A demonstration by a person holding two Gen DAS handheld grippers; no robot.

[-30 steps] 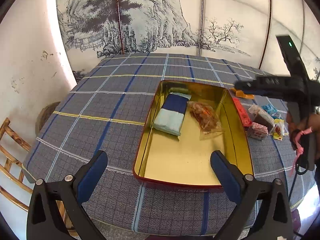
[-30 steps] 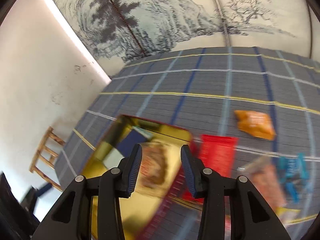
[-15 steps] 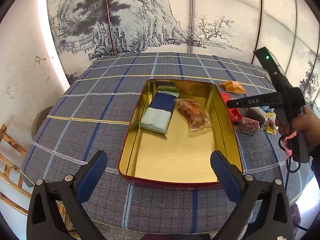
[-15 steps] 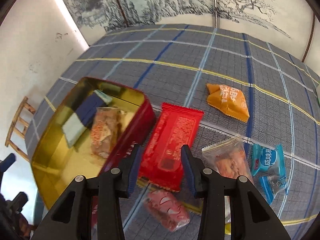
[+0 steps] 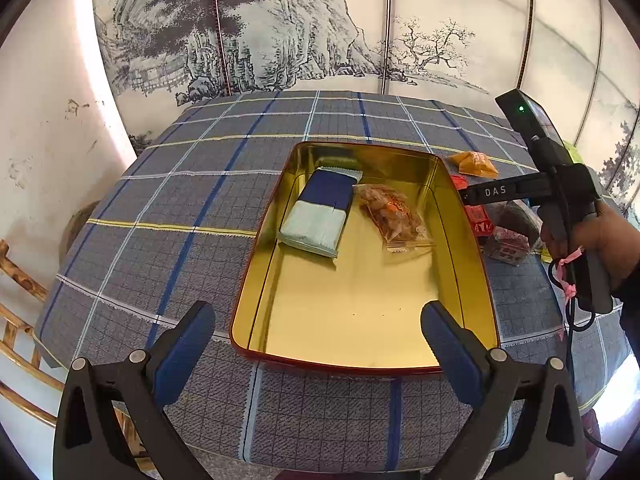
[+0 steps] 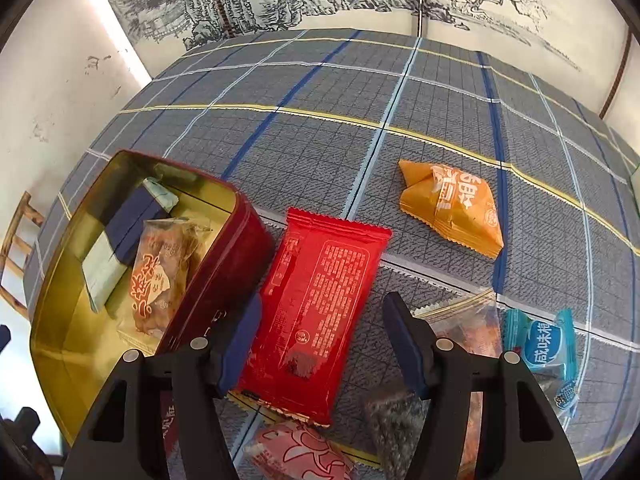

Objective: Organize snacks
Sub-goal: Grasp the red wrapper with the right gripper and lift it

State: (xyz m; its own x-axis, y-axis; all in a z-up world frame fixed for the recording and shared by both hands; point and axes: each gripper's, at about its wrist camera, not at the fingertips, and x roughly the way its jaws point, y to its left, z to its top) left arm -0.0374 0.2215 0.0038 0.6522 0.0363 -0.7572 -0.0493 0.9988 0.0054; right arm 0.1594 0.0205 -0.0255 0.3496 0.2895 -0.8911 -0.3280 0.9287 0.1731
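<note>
A gold-lined red tin (image 5: 468,280) sits on the checked tablecloth (image 5: 180,220). Inside it lie a navy and pale green packet (image 5: 320,212) and a clear bag of orange-printed snacks (image 5: 394,216). My left gripper (image 5: 316,320) hangs open over the tin's near end, holding nothing. In the right wrist view a red packet (image 6: 320,292) lies flat beside the tin's wall (image 6: 224,264). My right gripper (image 6: 322,308) hovers just over the packet's near half. Its jaws are opening and stand either side of the packet without pressing on it.
Loose snacks lie right of the tin: an orange packet (image 6: 452,204), a blue candy (image 6: 548,344), a clear bag (image 6: 472,328), a dark packet (image 6: 394,412) and a pink one (image 6: 296,452). A hand (image 5: 600,236) holds the right gripper. A wooden chair (image 5: 16,280) stands at left.
My right gripper swung from above the tin to the loose snacks, sank toward the red packet, and its jaws widened. The left gripper stayed open and barely moved.
</note>
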